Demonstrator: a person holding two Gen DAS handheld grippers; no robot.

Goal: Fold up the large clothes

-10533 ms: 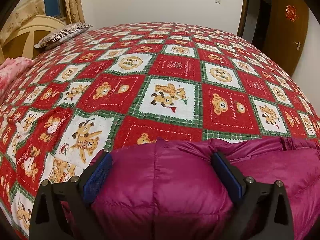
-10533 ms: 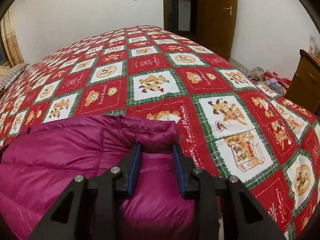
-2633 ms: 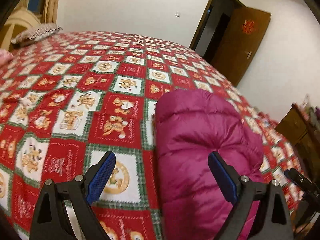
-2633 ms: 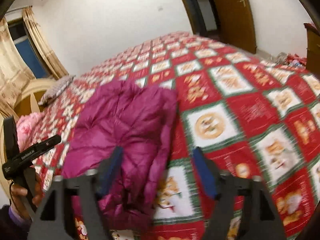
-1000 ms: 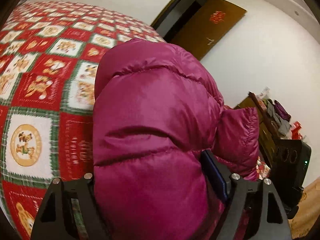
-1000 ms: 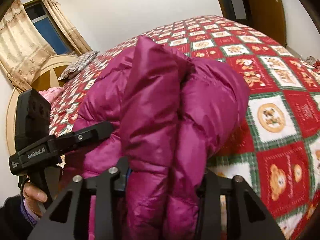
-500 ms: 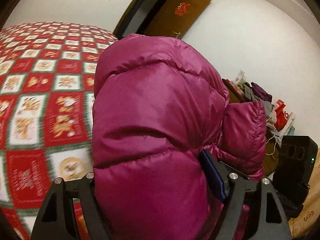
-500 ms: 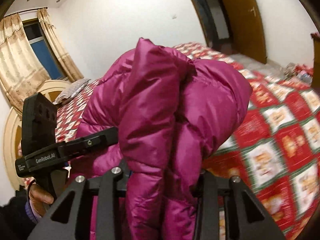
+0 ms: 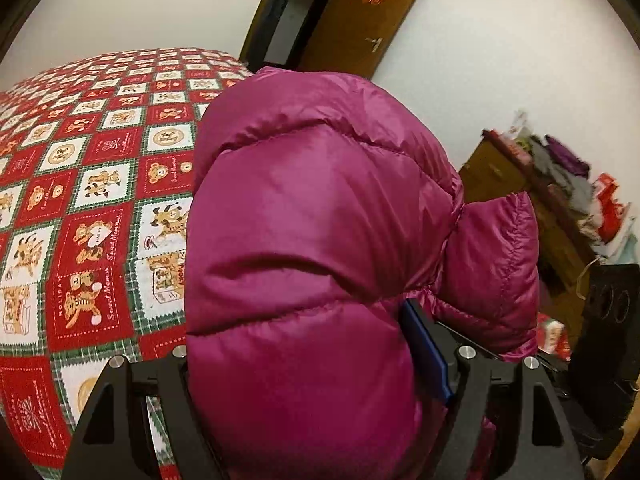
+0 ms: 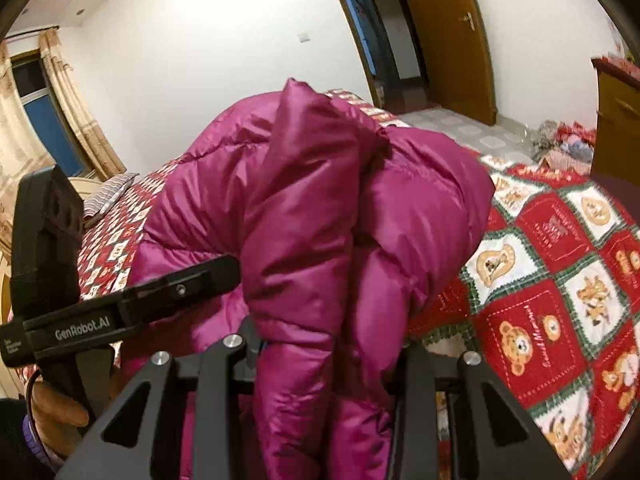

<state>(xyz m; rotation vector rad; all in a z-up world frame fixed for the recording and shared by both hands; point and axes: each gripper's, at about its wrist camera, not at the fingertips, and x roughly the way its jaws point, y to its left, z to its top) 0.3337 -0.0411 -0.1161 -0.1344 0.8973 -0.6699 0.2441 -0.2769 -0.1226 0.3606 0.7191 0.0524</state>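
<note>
A: State the position of the magenta down jacket (image 9: pixel 320 240).

B: It is folded into a thick bundle and held clear of the bed (image 9: pixel 80 208), above the red patchwork quilt.

A: Left gripper (image 9: pixel 304 364) condition?

B: Fingers set wide, clamped on the bundle's bulky end. One blue pad (image 9: pixel 424 356) presses into the fabric; the other is hidden behind it.

A: Right gripper (image 10: pixel 328 352) condition?

B: Fingers at a narrower setting, closed on a hanging fold of the jacket. The person's hand (image 10: pixel 52 416) holds the left gripper's handle in the right wrist view.
</note>
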